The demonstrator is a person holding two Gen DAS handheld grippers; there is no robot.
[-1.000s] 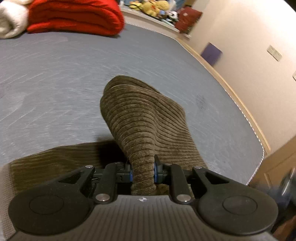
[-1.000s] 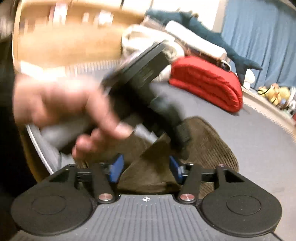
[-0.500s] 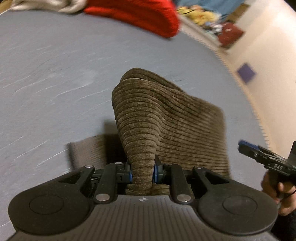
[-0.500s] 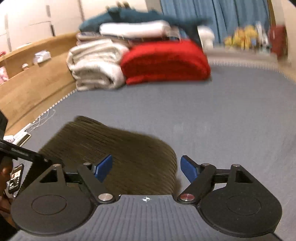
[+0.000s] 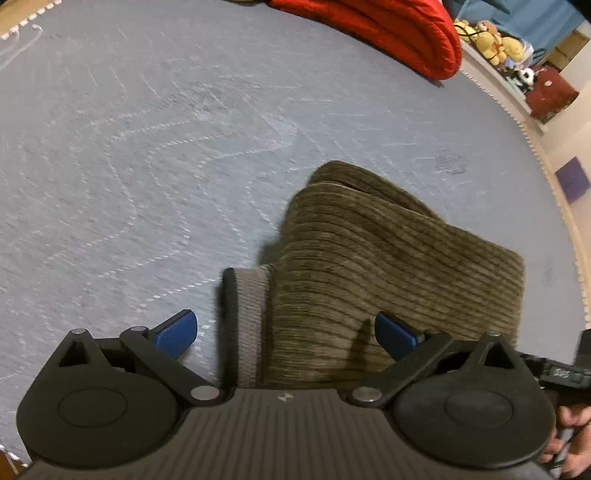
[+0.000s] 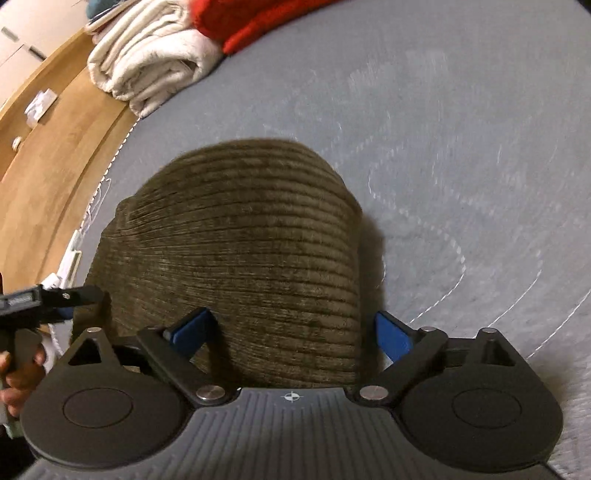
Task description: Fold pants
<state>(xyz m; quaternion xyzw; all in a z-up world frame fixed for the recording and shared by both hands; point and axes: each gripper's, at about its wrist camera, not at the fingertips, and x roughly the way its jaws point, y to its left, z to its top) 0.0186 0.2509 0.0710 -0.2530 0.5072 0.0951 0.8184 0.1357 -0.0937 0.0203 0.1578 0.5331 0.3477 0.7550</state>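
Observation:
The olive-brown corduroy pants (image 5: 388,258) lie folded in a thick stack on the grey mattress (image 5: 147,147), with a grey waistband edge (image 5: 251,295) showing at their left side. My left gripper (image 5: 286,325) hovers over the near end of the stack. Its jaws are opening wide, the fabric lies below them and the blue pads press on nothing. In the right wrist view the same pants (image 6: 240,240) fill the centre. My right gripper (image 6: 291,319) stands over their near right edge, jaws opening, gripping nothing.
A red blanket (image 5: 388,33) and white folded towels (image 6: 147,55) lie at the far end of the mattress. A wooden bed frame (image 6: 55,147) runs along one side. Stuffed toys (image 5: 491,40) sit beyond. A person's hand (image 6: 14,369) shows at the left edge.
The left gripper has let go of the pinched corduroy fold, which now lies flat on the stack. The right gripper has swung down over the pants and its jaws have widened.

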